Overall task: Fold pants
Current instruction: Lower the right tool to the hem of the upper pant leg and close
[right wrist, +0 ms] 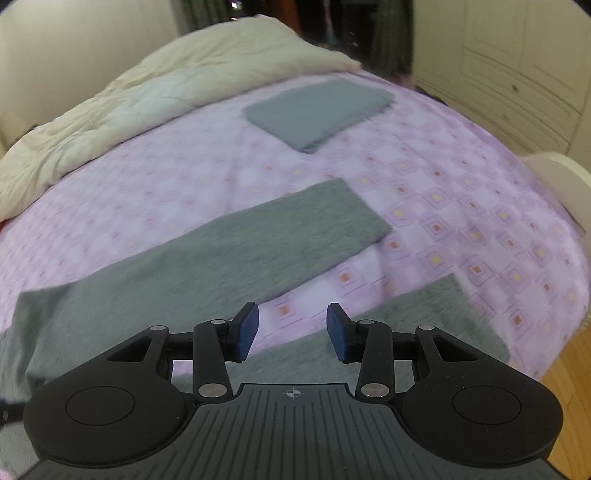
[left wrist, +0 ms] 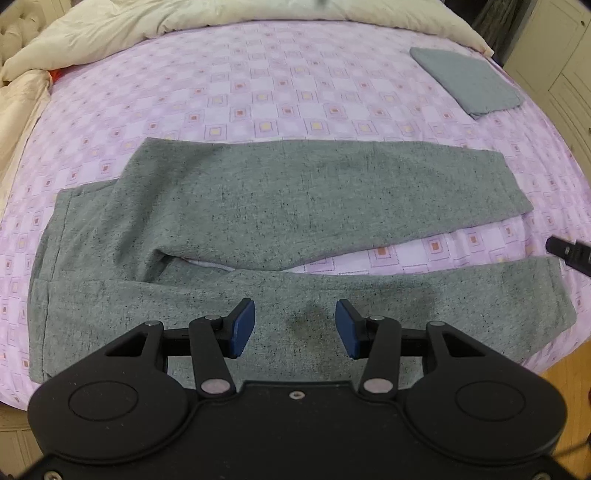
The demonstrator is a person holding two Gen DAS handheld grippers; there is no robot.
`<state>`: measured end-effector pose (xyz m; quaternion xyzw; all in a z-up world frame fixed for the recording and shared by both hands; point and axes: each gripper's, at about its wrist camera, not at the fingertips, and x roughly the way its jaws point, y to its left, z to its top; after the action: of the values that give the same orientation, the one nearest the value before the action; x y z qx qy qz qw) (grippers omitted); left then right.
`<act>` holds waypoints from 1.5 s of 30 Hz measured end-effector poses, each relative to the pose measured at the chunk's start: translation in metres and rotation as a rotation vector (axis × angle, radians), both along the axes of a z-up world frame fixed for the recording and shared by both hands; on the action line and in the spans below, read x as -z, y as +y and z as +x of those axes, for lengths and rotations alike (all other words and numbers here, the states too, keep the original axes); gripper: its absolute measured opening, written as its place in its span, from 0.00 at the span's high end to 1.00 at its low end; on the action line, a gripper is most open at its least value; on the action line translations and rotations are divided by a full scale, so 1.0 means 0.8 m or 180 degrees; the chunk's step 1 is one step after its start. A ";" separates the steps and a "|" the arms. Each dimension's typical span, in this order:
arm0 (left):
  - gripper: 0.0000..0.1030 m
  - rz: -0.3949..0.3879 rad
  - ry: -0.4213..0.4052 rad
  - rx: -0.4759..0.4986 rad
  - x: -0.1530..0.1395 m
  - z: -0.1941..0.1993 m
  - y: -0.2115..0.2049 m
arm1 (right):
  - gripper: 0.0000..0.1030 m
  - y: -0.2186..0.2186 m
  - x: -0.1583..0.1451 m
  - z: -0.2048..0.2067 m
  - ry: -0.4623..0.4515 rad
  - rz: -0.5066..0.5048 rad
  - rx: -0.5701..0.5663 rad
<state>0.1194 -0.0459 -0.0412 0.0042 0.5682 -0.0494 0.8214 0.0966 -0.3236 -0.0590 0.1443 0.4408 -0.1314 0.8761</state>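
Grey speckled pants lie flat on the purple bedsheet, waistband at the left, the two legs spread apart toward the right. My left gripper is open and empty, hovering above the near leg. My right gripper is open and empty, above the gap between the two legs near their cuffs; the pants look blurred in this view. The tip of the right gripper shows at the right edge of the left wrist view.
A folded blue-grey garment lies at the far right of the bed, also in the right wrist view. A cream duvet is bunched along the far side. A white wardrobe stands at the right; wooden floor lies beyond the bed edge.
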 end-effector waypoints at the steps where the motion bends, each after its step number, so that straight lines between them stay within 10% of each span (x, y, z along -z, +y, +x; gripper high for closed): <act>1: 0.47 -0.0005 0.0011 -0.0003 0.001 0.003 -0.002 | 0.61 -0.011 0.005 0.008 0.0016 0.0011 0.0031; 29: 0.46 0.0531 0.0406 -0.1146 0.020 0.031 -0.063 | 0.61 -0.184 0.158 0.231 0.0520 0.0050 -0.0676; 34: 0.46 0.0532 0.0432 -0.1162 0.024 0.042 -0.073 | 0.95 -0.178 0.145 0.234 0.0573 0.0375 -0.0978; 39: 0.46 0.0508 0.0407 -0.1019 0.025 0.049 -0.088 | 0.95 -0.178 0.112 0.217 0.0601 -0.0577 -0.1082; 45: 0.46 0.0497 0.0477 -0.1054 0.031 0.048 -0.081 | 0.95 -0.199 0.135 0.211 0.0820 -0.0574 -0.0839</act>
<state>0.1578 -0.1105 -0.0662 -0.0293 0.6228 0.1304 0.7709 0.2656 -0.4825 -0.1667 -0.0116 0.5508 -0.0718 0.8314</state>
